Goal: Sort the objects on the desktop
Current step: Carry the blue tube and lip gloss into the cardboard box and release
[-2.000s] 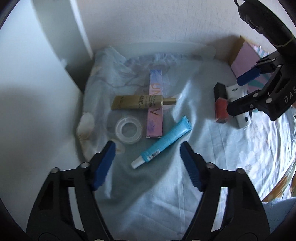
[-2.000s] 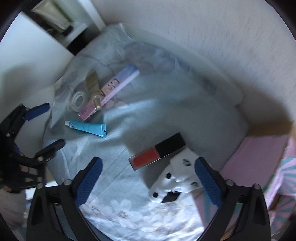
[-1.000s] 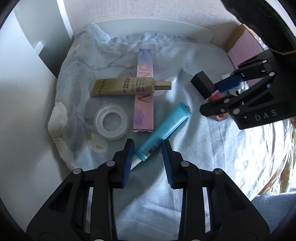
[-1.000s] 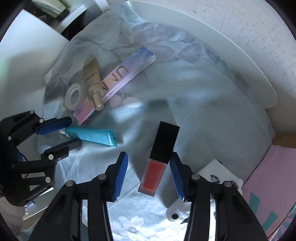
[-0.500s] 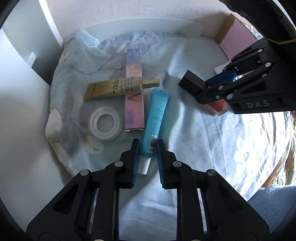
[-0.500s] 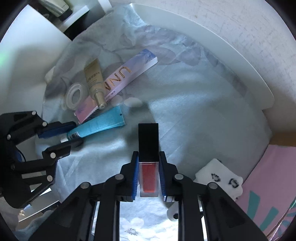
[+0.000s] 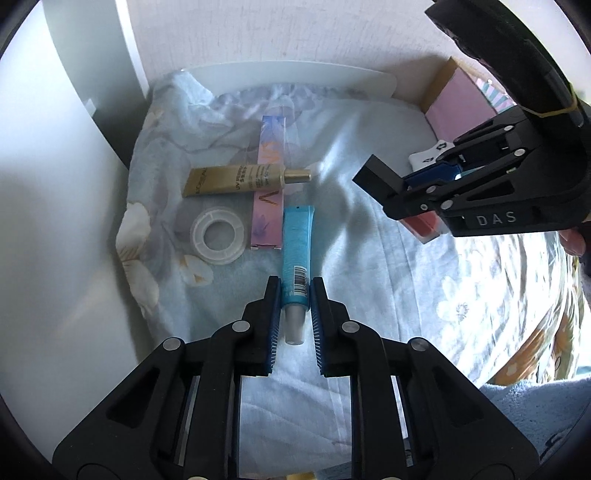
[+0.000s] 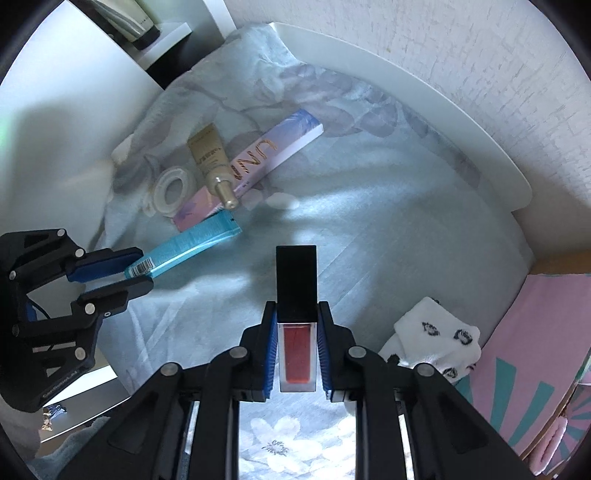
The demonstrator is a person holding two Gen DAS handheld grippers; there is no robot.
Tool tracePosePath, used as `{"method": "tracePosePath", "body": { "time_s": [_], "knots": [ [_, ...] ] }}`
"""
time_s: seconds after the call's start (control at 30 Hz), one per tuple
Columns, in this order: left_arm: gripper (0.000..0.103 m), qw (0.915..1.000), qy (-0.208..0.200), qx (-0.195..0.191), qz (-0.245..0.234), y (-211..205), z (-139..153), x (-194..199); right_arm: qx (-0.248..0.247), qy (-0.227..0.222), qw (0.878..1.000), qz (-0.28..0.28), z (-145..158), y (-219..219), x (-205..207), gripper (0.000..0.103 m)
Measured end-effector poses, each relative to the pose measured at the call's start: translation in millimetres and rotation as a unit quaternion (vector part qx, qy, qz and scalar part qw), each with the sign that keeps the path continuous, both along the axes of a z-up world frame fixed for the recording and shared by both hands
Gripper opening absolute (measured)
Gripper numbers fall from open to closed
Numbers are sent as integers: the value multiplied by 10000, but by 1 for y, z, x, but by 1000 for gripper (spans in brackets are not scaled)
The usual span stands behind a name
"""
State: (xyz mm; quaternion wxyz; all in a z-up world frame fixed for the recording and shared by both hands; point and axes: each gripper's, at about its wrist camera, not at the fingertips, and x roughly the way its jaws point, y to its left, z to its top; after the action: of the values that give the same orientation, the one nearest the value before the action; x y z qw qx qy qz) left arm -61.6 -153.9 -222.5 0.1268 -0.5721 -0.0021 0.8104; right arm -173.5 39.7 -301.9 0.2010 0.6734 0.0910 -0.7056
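My left gripper [image 7: 294, 291] is shut on the cap end of a blue tube [image 7: 297, 251], lifted a little off the pale blue cloth [image 7: 369, 280]. From the right wrist view the same blue tube [image 8: 188, 247] sticks out of the left gripper [image 8: 136, 269]. My right gripper [image 8: 296, 325] is shut on a red lip gloss [image 8: 296, 343] with a black cap; the lip gloss [image 7: 384, 181] also shows in the left wrist view, held by the right gripper [image 7: 424, 192]. A gold tube [image 7: 240, 180] lies across a pink box [image 7: 269, 184], with a tape ring [image 7: 217, 240] beside them.
A white tray rim [image 8: 424, 103] curves along the back wall. A pink box with teal rays [image 8: 528, 354] and a white patterned sock [image 8: 436, 339] sit at the right. White shelf panels [image 7: 55, 184] stand at the left, with a tube on a shelf [image 8: 129, 18].
Both grippers have shut on their objects: the left on the blue tube, the right on the lip gloss. The blue tube swung straight between the left fingers and rose slightly.
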Motion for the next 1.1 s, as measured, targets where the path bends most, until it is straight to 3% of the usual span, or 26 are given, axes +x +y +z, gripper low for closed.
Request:
{"method": "tracePosePath", "body": {
  "time_s": [0.33, 0.43, 0.5, 0.57, 0.67, 0.8, 0.93, 1.1],
  "knots": [
    [14, 9991, 403, 141, 37, 10, 40, -2, -36, 185, 9998, -41, 20, 3, 12, 18],
    [14, 9982, 591, 139, -21, 16, 63, -6, -89, 352, 9993, -50, 39, 7, 15, 18],
    [14, 9973, 723, 111, -62, 21, 79, -11, -117, 549, 9984, -101, 60, 7, -5, 18],
    [14, 9961, 873, 88, -109, 29, 95, -19, -167, 764, 9968, -185, 83, -1, 13, 18],
    [14, 9931, 1134, 103, -286, 50, 119, -33, -255, 1063, 9936, -292, 133, 26, 11, 18],
    [14, 9874, 1431, 173, -659, 91, 147, -54, -233, 1434, 9881, -515, 169, 66, 18, 18],
    [14, 9803, 1592, 315, -1128, 149, 162, -74, -145, 1745, 9799, -955, 188, 115, 26, 18],
    [14, 9719, 1571, 238, -1736, 229, 156, -93, -14, 1775, 9708, -1611, 196, 192, 45, 18]
  ]
}}
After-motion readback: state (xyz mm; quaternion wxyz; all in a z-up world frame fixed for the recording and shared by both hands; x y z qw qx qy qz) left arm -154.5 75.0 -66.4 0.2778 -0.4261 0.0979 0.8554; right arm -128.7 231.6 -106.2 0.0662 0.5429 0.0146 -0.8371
